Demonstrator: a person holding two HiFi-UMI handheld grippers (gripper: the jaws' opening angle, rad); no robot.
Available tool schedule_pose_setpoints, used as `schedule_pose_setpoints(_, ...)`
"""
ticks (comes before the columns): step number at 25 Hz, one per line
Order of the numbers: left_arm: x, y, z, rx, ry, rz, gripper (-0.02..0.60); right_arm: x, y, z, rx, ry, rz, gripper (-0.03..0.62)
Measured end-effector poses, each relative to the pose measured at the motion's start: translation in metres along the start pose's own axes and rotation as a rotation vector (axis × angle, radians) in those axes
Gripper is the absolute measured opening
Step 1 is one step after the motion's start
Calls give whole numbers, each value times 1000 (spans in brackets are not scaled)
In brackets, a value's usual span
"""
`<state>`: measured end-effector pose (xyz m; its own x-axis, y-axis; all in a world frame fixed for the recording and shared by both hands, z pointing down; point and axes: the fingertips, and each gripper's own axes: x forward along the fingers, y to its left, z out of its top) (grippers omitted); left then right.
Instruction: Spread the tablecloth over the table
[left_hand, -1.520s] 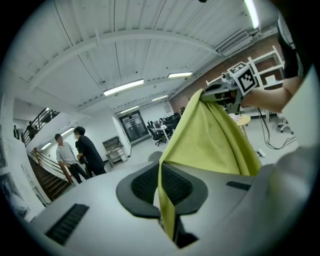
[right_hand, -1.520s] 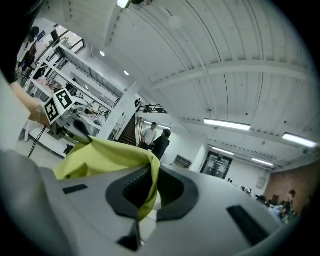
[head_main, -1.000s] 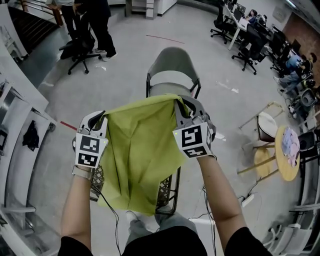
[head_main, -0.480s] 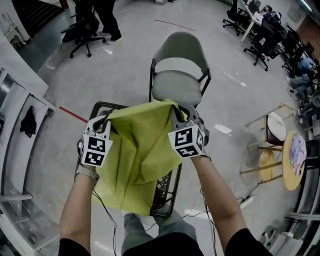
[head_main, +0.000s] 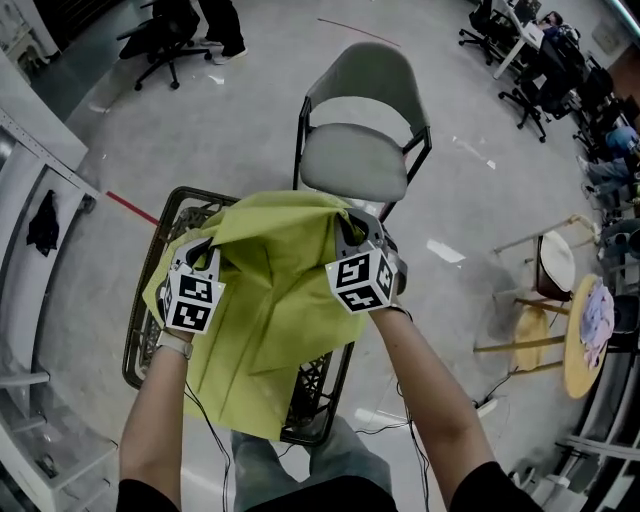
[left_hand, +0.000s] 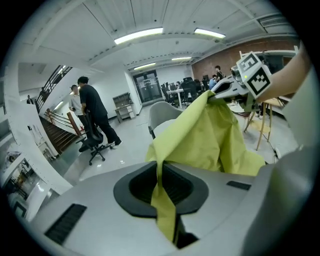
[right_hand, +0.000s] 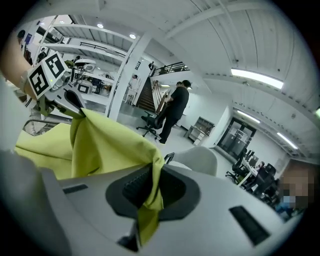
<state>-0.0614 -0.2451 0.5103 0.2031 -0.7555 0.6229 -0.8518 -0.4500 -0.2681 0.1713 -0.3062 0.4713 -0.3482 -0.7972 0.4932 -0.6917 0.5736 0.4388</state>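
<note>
A black mesh surface (head_main: 316, 385) lies beneath both sets of fingers, with a grey chair (head_main: 360, 150) just beyond them. The yellow-green tablecloth (head_main: 270, 290) hangs between the fingers and drapes over the surface. The left gripper (head_main: 213, 246) has its fingers pressed together on one upper edge of the cloth. The right gripper (head_main: 346, 216) pinches the other edge.

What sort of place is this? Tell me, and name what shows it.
Probably an open-plan office or lab hall: black swivel office chairs at white desks, a railed staircase, and long fluorescent ceiling strip lights.
</note>
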Motion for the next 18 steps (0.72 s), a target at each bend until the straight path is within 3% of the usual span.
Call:
schedule_pose_setpoints(4, 18, -12, -14, -10, 36, -1, 48, 19, 0, -25, 39, 38, 28, 33)
schedule_pose_setpoints(7, 25, -17, -22, -31, 52, -7, 142, 29, 4, -37, 83, 56, 74, 123)
schedule_pose_setpoints(11, 23, -24, -32, -13, 68, -11, 219, 33, 8, -44, 120, 54, 100, 212)
schedule_pose_setpoints(18, 0, -37, -36, -16, 96, -41, 296, 11, -3, -25, 148, 17, 112, 308)
